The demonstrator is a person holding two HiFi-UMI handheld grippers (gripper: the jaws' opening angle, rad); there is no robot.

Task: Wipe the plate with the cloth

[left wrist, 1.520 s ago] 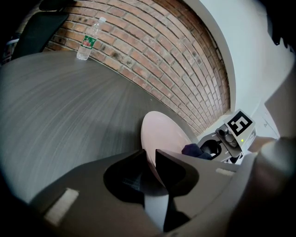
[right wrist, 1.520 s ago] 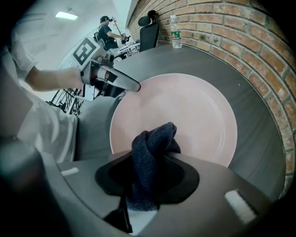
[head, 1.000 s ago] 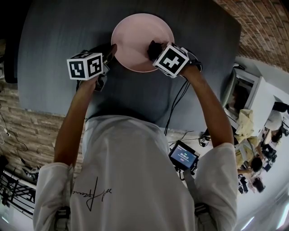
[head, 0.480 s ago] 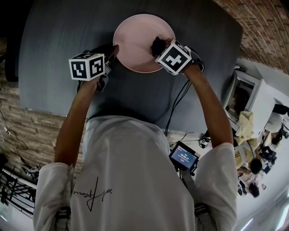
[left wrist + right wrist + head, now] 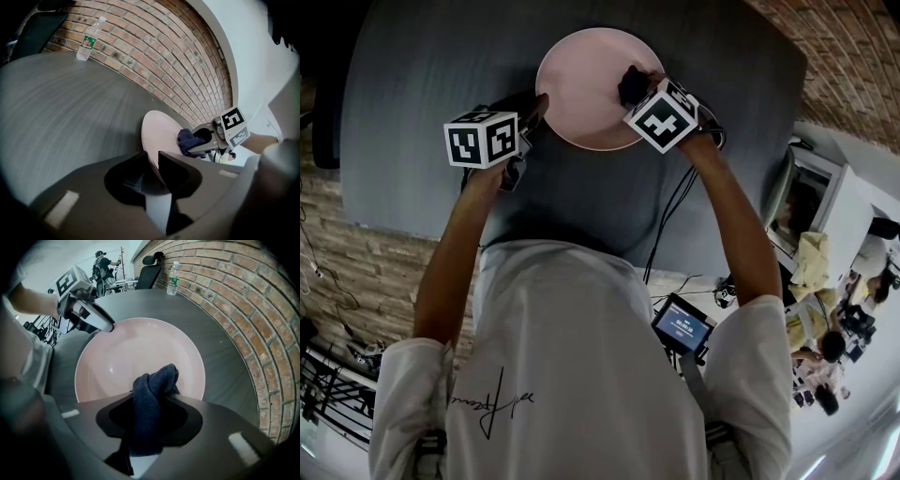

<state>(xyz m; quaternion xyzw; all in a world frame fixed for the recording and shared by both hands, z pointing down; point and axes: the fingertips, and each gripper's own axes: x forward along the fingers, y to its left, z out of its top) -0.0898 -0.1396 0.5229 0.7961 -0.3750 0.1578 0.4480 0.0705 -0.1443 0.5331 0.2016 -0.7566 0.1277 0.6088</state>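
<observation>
Right tool (image 5: pixel 153 398) clamping navy cloth (image 5: pixel 159 376) on pink plate (image 5: pixel 136 348), left tool (image 5: pixel 154 163) gripping rim (image 5: pixel 149 149), jaws just easing, green-labelled bottle (image 5: pixel 90 39)

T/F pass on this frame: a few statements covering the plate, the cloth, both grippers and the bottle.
1. The right gripper is shut on the cloth. True.
2. The cloth lies off the plate. False: it is held over the plate, just inside its rim.
3. The left gripper is clear of the plate. False: the plate's rim sits between its jaws, which have just been opening.
4. A bottle stands upright on the table. True.
</observation>
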